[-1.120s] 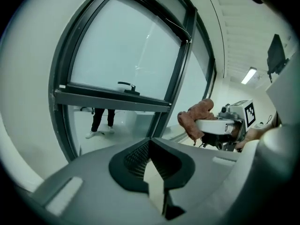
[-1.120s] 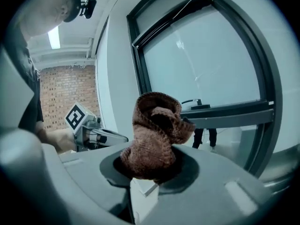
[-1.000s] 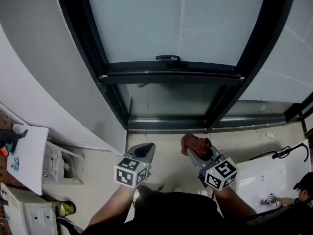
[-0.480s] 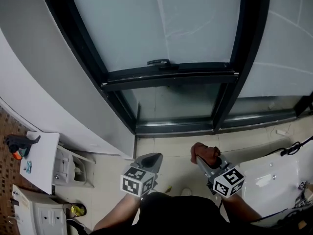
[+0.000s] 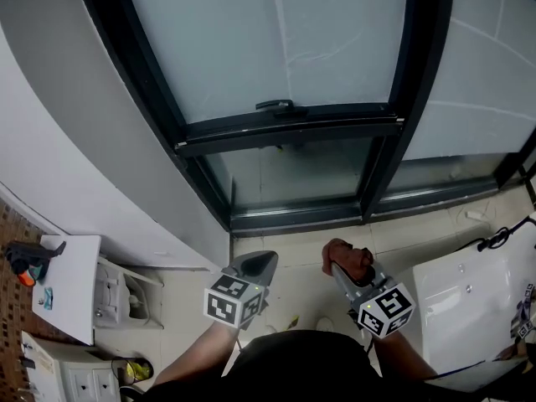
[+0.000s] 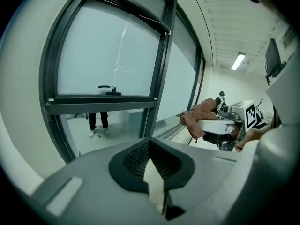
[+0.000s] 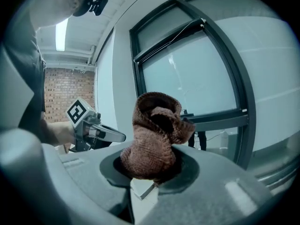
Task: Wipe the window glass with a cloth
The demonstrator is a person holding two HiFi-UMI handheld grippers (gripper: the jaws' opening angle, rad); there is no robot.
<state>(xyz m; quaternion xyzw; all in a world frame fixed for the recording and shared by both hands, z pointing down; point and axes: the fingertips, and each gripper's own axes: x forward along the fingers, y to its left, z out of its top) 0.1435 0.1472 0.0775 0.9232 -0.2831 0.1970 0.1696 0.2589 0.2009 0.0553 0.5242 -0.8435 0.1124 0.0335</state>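
The right tongs [image 7: 151, 175] are pinching a brown cloth [image 7: 154, 135]. It's sitting bunched up between them, with a fat wad of it poking out past the tips. The left tongs [image 6: 152, 170] are pressed together with nothing in them, pointing at the window the same way. Both are being held low over the tiled floor [image 5: 301, 296], side by side with a gap between them, left one nearer the grey wall [image 5: 75, 149].

The cloth is hanging in the air in front of the lower part of the window, not touching it. The window glass [image 5: 276, 48] is looking frosted and pale, with some thin curvy streaks showing across the big upper pane. A black frame [image 5: 285, 134] is running around it, with a crossbar and a small black handle [image 5: 275, 105] sitting on top of that bar. Below the crossbar there's a clearer pane [image 6: 110, 125], and somebody's legs [image 6: 97, 122] are showing through it in the left gripper view.

Off at the left edge of the floor, a white surface [image 5: 71, 296] is carrying a few small bits I can't make out. A white tub-looking thing [image 5: 469, 296] is sitting over on the right.
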